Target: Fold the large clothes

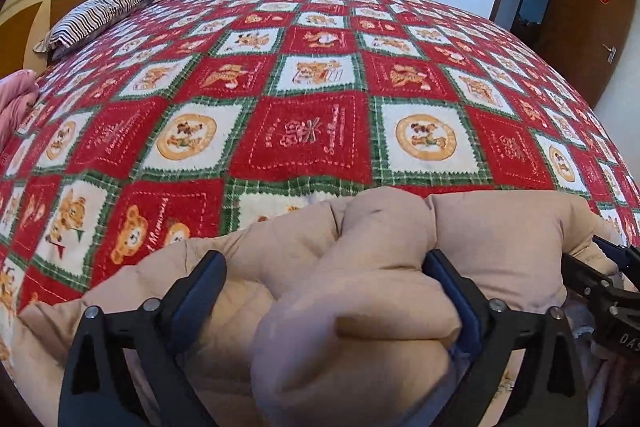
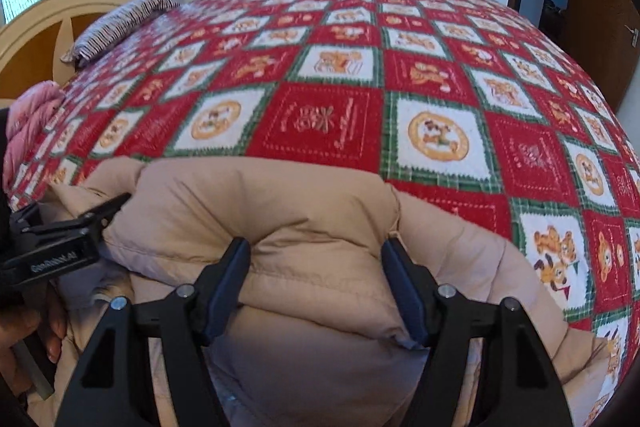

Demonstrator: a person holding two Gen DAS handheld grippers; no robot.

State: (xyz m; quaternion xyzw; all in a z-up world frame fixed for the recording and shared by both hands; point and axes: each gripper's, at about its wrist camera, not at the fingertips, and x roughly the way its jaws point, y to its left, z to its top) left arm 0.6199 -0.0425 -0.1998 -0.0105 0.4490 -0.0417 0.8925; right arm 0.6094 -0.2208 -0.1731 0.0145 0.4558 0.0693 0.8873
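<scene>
A beige puffer jacket (image 1: 496,239) lies bunched at the near edge of the bed; it also shows in the right wrist view (image 2: 248,203). My left gripper (image 1: 324,263) has its jaws spread wide around a thick padded roll of the jacket, which fills the gap between the fingers. My right gripper (image 2: 316,247) also stands wide around a folded bulge of the jacket. In each view the other gripper shows at the side, its tip on the jacket: the right one (image 1: 608,267) and the left one (image 2: 96,211).
The bed carries a red, white and green checked bear blanket (image 1: 316,95). A striped pillow (image 1: 104,11) and a wooden headboard (image 1: 36,11) are far left. A pink garment (image 2: 32,123) lies at the left edge. A brown door (image 1: 588,27) stands at the right.
</scene>
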